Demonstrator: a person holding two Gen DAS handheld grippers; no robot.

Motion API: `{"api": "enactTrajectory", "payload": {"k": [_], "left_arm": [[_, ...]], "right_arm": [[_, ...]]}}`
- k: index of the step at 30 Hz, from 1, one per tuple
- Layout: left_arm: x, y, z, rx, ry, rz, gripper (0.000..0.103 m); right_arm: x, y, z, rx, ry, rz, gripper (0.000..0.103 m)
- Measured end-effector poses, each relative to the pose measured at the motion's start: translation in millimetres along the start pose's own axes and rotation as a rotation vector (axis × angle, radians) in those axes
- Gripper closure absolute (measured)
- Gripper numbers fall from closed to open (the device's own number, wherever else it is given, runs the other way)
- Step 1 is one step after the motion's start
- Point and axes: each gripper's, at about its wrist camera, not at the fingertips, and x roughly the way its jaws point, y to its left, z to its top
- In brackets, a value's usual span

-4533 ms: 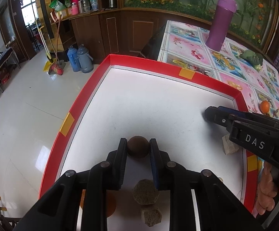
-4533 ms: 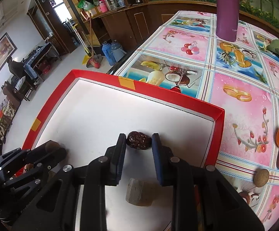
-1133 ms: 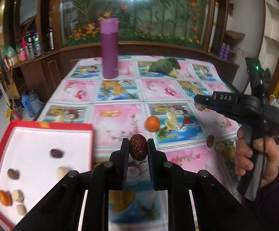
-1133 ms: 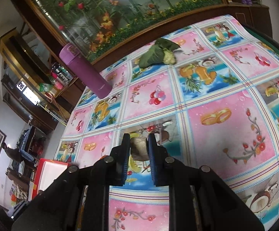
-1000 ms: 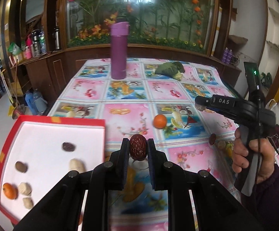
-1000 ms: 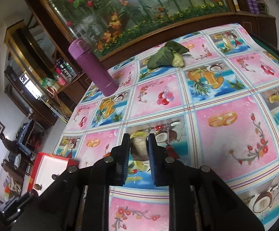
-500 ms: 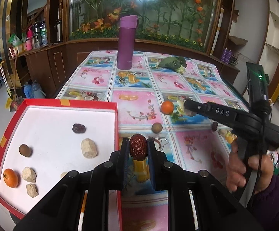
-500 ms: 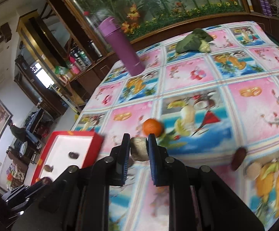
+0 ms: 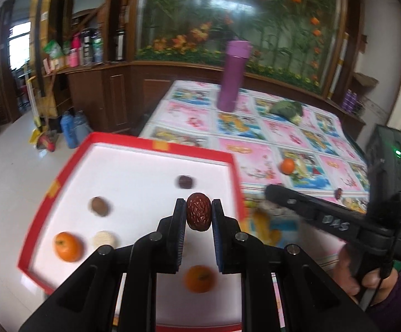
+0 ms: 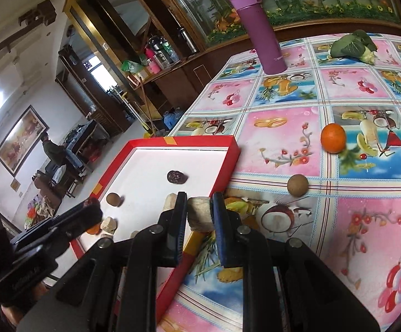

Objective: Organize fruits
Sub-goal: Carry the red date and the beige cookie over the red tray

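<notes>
My left gripper is shut on a wrinkled red date, held above the red-rimmed white tray. In the tray lie a dark date, a brown round fruit, a beige chunk and two oranges. My right gripper is shut on a beige chunk, just over the tray's right rim. On the tablecloth lie an orange and a brown round fruit.
A purple flask stands at the table's far side, with a leafy green vegetable to its right. A hand holds the right gripper's body in the left wrist view. Left of the tray the table ends above the tiled floor.
Both grippers have swung left from the patterned tablecloth toward the tray, each carrying its piece. The left one now hangs over the tray's white inside; the right one is at the tray's right rim.
</notes>
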Motion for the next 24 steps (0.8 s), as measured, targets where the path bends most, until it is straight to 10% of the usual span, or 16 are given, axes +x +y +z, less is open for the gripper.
{"api": "enactTrajectory", "payload": {"k": [24], "left_arm": [[31.5, 45.9, 4.8, -0.037, 0.05, 0.08, 0.086]], "right_arm": [[39.5, 55.0, -32.0, -0.124, 0.128, 0.045, 0.082]]}}
